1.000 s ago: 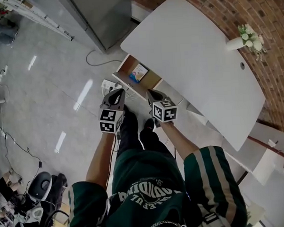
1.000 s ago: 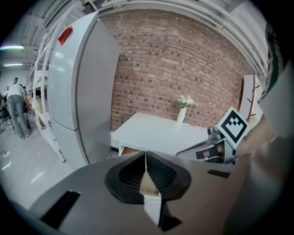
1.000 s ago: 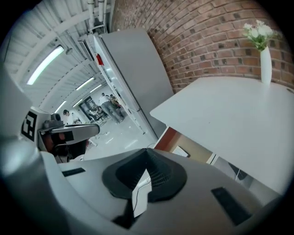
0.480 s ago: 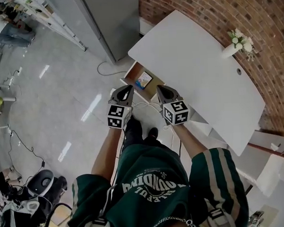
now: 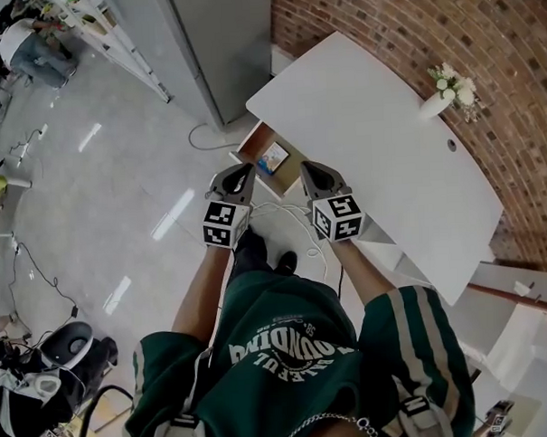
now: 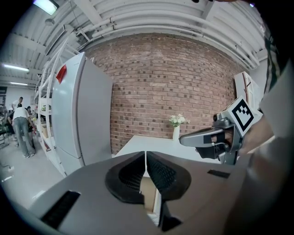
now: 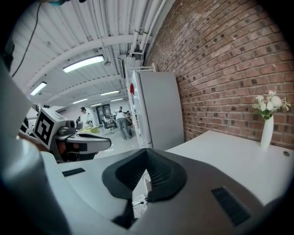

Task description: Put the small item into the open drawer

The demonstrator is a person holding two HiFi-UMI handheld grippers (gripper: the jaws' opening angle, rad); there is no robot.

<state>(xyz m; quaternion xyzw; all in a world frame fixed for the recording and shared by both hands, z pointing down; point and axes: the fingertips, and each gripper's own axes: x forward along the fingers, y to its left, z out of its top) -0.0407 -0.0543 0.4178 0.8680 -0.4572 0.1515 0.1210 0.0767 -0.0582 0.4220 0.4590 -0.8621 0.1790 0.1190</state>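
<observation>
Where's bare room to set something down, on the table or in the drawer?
The white table is bare from its edge above the open drawer across to the vase of flowers at the far corner by the brick wall. In the drawer, a small item lies in the middle; bare wood shows beside it. Cables clutter the floor below.

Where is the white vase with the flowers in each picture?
Head view: vase, upper right, on the white table beside the brick wall.
Left gripper view: vase just right of centre, above the jaws.
Right gripper view: vase at the far right edge.
Shared landmark: the brick wall behind it.
</observation>
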